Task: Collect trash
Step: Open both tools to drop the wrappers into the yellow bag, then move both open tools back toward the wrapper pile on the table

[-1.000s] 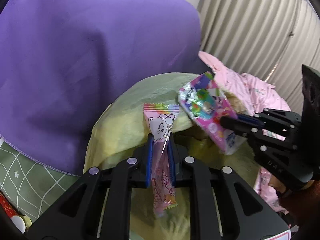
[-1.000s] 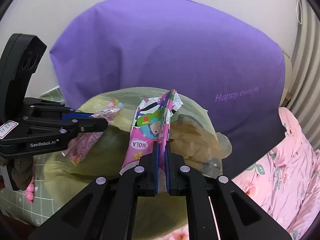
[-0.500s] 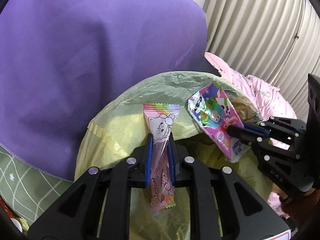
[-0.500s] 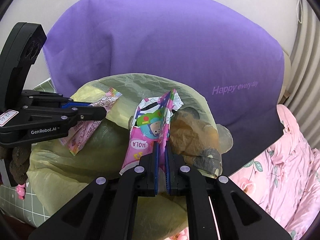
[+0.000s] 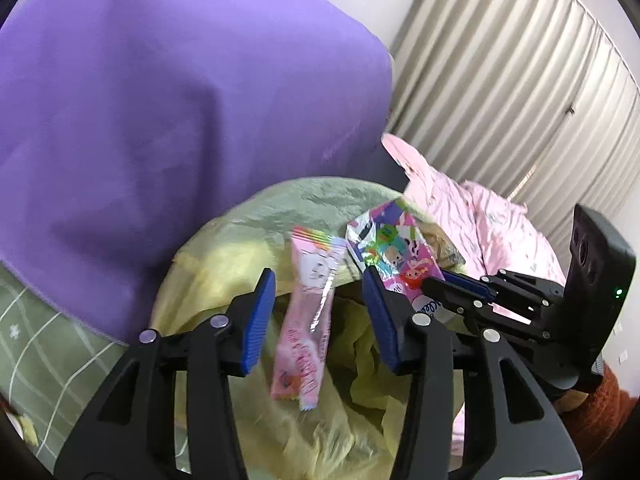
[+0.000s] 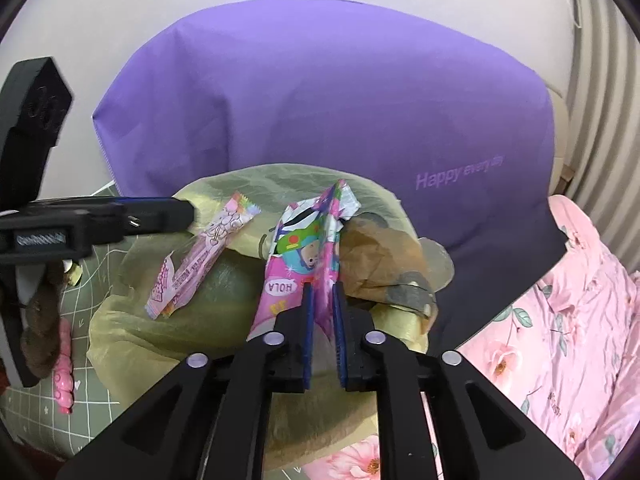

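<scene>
Purple cover behind, yellow-green trash bag [image 5: 224, 264] below us. Our left gripper [image 5: 320, 320] fingers are opening; the pink candy wrapper [image 5: 308, 320] hangs loose between them. Our right gripper [image 6: 322, 320] fingers are parting around the cartoon snack wrapper [image 6: 308, 248]. Both are light, crinkly, slippery film; pinch flat near an end.

Purple cloth cover [image 6: 320, 112], pale wall [image 6: 140, 4], beige pleated curtain [image 5: 500, 92], pink floral bedding [image 6: 560, 320]

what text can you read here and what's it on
"Happy every day" on the purple cover
"HOLA", upside down, on the cartoon wrapper between the right claw's opening pads
Label on the left claw: blurred, unreadable
Print on the pink wrapper, loose between the left claw's opening pads: blurred, unreadable
</scene>
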{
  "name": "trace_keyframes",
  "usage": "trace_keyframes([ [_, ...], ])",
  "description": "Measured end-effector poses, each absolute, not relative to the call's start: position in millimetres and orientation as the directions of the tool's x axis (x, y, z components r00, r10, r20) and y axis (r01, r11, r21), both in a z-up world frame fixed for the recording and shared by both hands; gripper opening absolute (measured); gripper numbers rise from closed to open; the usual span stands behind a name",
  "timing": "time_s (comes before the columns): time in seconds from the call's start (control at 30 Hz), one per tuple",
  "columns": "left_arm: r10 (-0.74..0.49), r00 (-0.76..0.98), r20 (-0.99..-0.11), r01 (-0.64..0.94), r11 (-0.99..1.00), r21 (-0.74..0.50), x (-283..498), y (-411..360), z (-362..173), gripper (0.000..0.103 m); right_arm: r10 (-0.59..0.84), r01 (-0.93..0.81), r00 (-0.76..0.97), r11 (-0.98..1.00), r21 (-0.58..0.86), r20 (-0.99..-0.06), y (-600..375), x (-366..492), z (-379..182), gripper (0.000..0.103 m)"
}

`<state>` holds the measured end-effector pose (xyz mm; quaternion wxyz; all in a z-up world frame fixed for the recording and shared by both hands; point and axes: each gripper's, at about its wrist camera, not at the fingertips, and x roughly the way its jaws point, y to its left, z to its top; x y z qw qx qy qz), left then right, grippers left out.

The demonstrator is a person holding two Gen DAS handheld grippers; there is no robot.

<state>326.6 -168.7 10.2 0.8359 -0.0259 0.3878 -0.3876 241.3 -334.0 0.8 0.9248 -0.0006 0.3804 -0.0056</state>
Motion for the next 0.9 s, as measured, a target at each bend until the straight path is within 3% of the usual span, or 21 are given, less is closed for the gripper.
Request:
trace_keyframes([
  [0.07,-0.661,0.43,-0.615,0.604,0.717,-0.349,322.3,-157.7,14.8,0.044,-0.005,0.007,0.718,1.0,0.0,-0.696,-332.6,238.5,4.0,0.035],
  [0.3,-0.534,0.602,-0.593,0.503,0.831,-0.238,287.7,-112.2,15.2,0.045,-0.026,0.019,0.755,1.0,-0.018,-0.655,-320.4,229.3,19.8,0.036],
  [0.47,-0.456,0.663,-0.593,0.409,0.885,-0.223,264.7,-60.7,6.1,0.045,-0.007,-0.016,0.775,0.999,-0.032,-0.632,-295.8,229.5,28.8,0.036],
  [0.8,-0.215,0.792,-0.571,0.129,0.974,-0.187,197.8,77.5,-15.7,0.045,0.213,-0.259,0.771,0.966,0.01,-0.6,-197.4,232.2,21.4,0.036],
  [0.9,-0.126,0.803,-0.582,-0.007,0.975,-0.221,178.7,131.7,-29.6,0.045,0.306,-0.353,0.719,0.934,0.052,-0.625,-163.3,236.6,7.9,0.043],
])
